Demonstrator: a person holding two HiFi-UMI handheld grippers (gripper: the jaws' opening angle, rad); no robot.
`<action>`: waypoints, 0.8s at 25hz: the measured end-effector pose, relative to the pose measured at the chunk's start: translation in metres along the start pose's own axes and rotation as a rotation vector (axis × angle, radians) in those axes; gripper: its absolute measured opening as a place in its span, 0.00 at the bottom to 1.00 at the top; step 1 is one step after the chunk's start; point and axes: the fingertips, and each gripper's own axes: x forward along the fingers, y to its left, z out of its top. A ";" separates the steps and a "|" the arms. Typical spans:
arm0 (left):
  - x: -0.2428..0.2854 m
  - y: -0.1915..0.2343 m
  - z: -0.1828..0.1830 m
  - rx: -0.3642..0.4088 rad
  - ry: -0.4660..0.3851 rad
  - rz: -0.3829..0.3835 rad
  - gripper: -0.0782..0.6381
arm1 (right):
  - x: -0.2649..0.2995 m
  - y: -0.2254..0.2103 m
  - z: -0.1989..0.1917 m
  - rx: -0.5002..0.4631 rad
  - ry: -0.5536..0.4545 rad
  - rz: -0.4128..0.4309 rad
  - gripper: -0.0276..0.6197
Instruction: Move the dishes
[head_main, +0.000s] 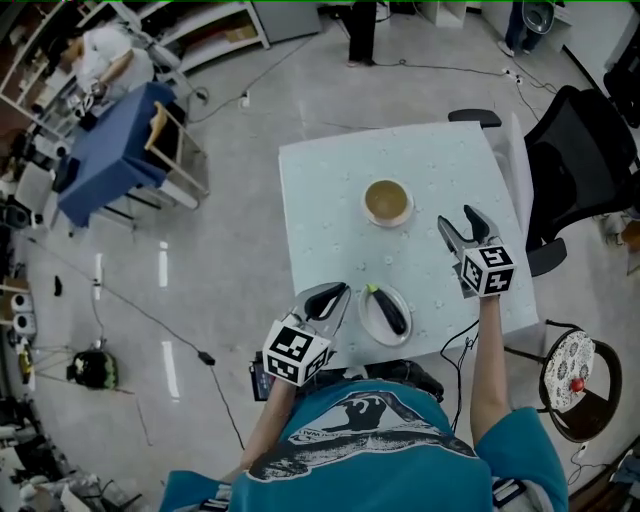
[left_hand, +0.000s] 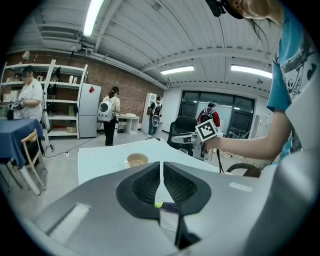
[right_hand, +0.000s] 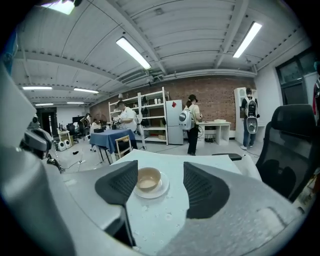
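Teal shirt (head_main: 370, 450) fronts the surface (head_main: 330, 200). Left gripper (head_main: 335, 293), jaws closed and empty, hovers at its near edge beside the eggplant plate (head_main: 368, 318). Right gripper (head_main: 457, 220), jaws wide and empty, faces the mid-surface bowl (head_main: 386, 200). Probably approaching; next, grip a rim.

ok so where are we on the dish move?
Done: nothing visibly. In hand: nothing. The right gripper is open, aimed at the bowl but apart from it. The left gripper is shut and empty beside the plate with the eggplant. Remaining: both dishes, standing on the table.
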 end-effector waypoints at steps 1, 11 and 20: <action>-0.002 0.002 -0.001 -0.006 -0.001 0.008 0.16 | 0.006 0.006 0.002 -0.007 0.003 0.017 0.48; -0.016 0.028 -0.013 -0.071 -0.010 0.094 0.16 | 0.079 0.066 -0.016 -0.063 0.111 0.184 0.46; -0.035 0.056 -0.018 -0.121 -0.019 0.178 0.16 | 0.150 0.104 -0.084 -0.207 0.362 0.281 0.41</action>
